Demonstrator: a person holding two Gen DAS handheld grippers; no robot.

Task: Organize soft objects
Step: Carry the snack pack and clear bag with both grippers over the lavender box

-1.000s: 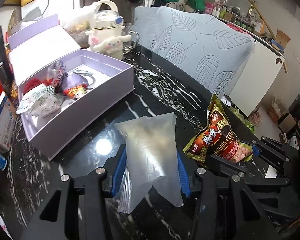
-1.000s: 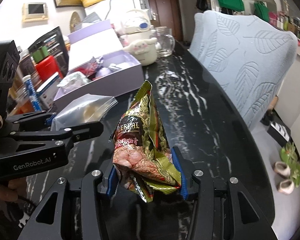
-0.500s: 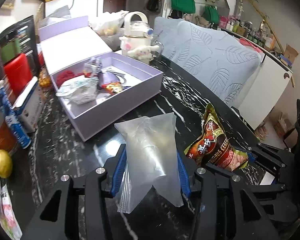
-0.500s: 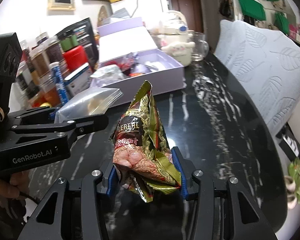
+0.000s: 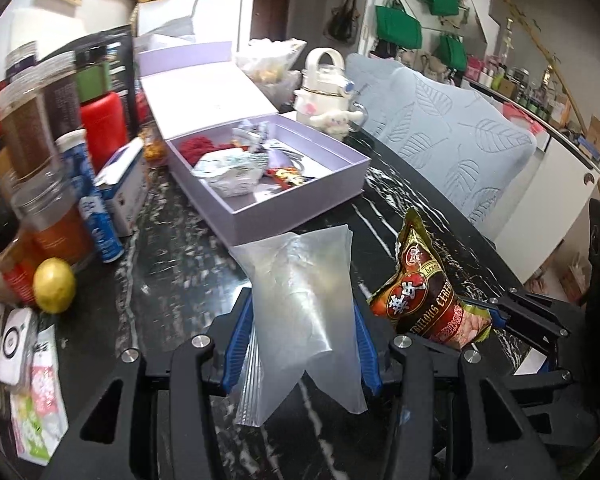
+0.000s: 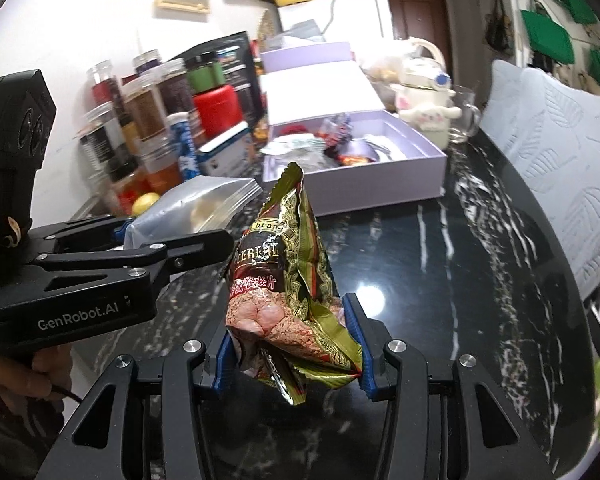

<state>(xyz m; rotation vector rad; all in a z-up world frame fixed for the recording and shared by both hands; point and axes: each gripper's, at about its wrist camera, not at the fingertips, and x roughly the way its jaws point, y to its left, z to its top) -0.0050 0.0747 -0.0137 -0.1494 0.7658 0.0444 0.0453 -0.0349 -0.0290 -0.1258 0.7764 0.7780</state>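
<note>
While both grippers hang above the black marbled desk [image 5: 172,240], each pinches a soft packet. The left gripper [image 5: 302,340] has its blue-padded jaws pressed on a clear bag [image 5: 304,300], which stands up between them with its wider end toward the lilac box [image 5: 300,208] and its ribbed zip edge hanging below the pads. The right gripper [image 6: 292,344] has its jaws clamped on the lower part of a cereal packet [image 6: 288,276], gold, green and dark red, whose crimped top points up and away from the camera. From the right wrist view the left gripper [image 6: 180,248] sits just to the left, holding the clear bag [image 6: 196,208] near the packet but apart from it; a hand [image 6: 40,368] grips its handle at the lower left edge. From the left wrist view the cereal packet [image 5: 428,292] shows to the right, held off the desk in the right gripper [image 5: 496,316]. The lilac box [image 6: 360,188] lies open ahead of both packets, its lid folded back, with several small wrapped items inside. Jars [image 6: 140,112], a red canister [image 5: 102,120], a blue tube [image 5: 94,208] and a lemon [image 5: 54,290] crowd the left side of the desk. A white plush-covered kettle [image 5: 328,92] stands beyond the box, beside a leaf-patterned chair back [image 6: 560,152].
</note>
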